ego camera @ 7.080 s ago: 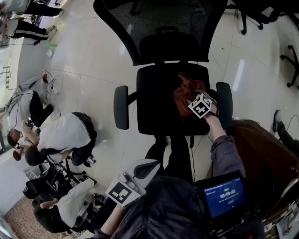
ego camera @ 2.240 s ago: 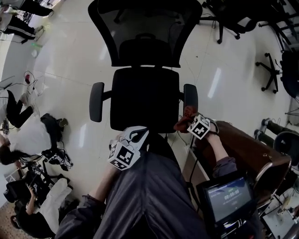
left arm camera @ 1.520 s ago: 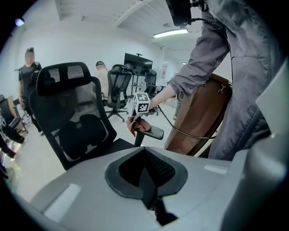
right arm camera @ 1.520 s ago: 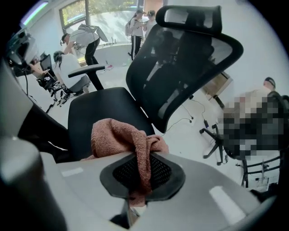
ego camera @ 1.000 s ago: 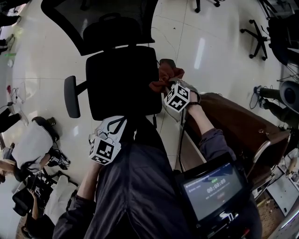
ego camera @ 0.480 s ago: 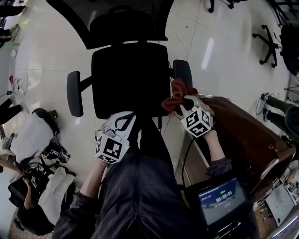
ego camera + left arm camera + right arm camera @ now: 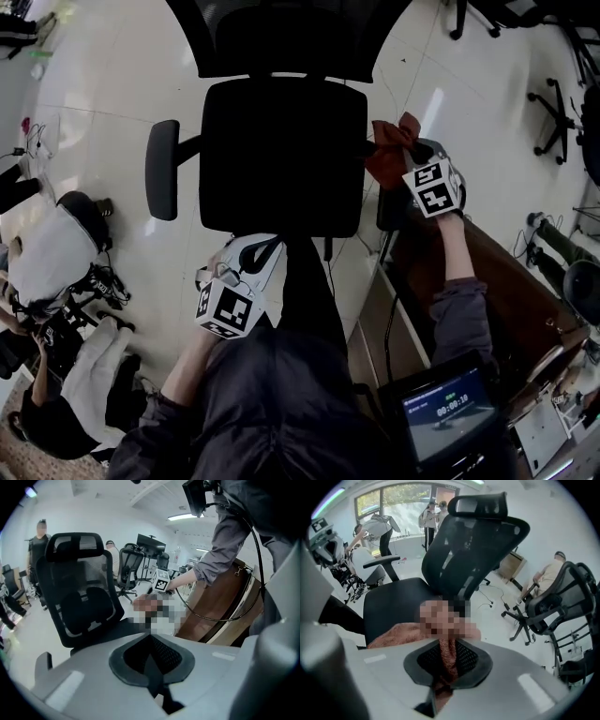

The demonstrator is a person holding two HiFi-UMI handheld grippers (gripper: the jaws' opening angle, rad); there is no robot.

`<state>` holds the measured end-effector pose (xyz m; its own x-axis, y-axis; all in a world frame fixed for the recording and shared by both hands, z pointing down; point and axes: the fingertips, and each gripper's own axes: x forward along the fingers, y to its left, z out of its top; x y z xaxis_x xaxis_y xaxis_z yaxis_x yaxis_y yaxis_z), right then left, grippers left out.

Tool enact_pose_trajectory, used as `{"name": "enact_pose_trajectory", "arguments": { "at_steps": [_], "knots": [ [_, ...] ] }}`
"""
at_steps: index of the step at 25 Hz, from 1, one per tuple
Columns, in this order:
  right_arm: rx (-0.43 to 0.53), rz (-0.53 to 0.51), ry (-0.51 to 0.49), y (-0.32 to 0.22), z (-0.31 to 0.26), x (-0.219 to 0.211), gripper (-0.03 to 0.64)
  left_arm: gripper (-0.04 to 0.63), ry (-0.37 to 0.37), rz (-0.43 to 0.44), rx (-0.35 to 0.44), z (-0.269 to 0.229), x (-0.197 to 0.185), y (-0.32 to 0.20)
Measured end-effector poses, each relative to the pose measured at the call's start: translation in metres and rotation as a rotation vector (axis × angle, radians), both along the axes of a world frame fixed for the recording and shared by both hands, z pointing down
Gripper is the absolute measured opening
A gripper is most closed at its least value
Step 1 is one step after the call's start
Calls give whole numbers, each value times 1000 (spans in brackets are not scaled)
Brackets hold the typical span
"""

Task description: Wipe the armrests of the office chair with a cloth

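cloth point(image 7: 386, 156) in right claw point(image 7: 448, 663)

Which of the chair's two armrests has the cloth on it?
The armrest on the person's right, under the red cloth the right gripper grips; the left armrest is bare.

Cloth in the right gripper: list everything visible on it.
The cloth is reddish-brown, soft and fuzzy-looking like terry or microfibre, crumpled into folds. One bunched strip is pinched between the shut jaws of the right gripper; the rest spills forward out of them. In the head view it sits over the rear part of the office chair's armrest on the person's right, beside the black seat, apparently pressed on it. Part of it is mosaicked in the right gripper view.
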<state>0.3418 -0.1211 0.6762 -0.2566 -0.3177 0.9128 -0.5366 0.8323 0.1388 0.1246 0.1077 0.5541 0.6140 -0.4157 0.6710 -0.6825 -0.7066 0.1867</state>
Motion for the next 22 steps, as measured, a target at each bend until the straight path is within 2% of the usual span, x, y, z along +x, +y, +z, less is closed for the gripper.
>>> {"name": "enact_pose_trajectory", "arguments": {
  "at_steps": [5, 10, 12, 16, 22],
  "knots": [
    [-78, 33, 58, 78, -6, 2, 18, 15, 28, -35, 23, -3, -38, 24],
    [-236, 77, 169, 180, -21, 2, 18, 15, 73, -13, 33, -6, -83, 52],
    [-234, 60, 202, 202, -30, -13, 18, 15, 70, -2, 47, -9, -107, 60],
    [-140, 31, 164, 206, -65, -77, 18, 15, 71, -10, 61, -17, -149, 75],
    [13, -94, -73, 147, -100, -237, 20, 15, 61, -61, 85, -21, -176, 59]
  ]
}}
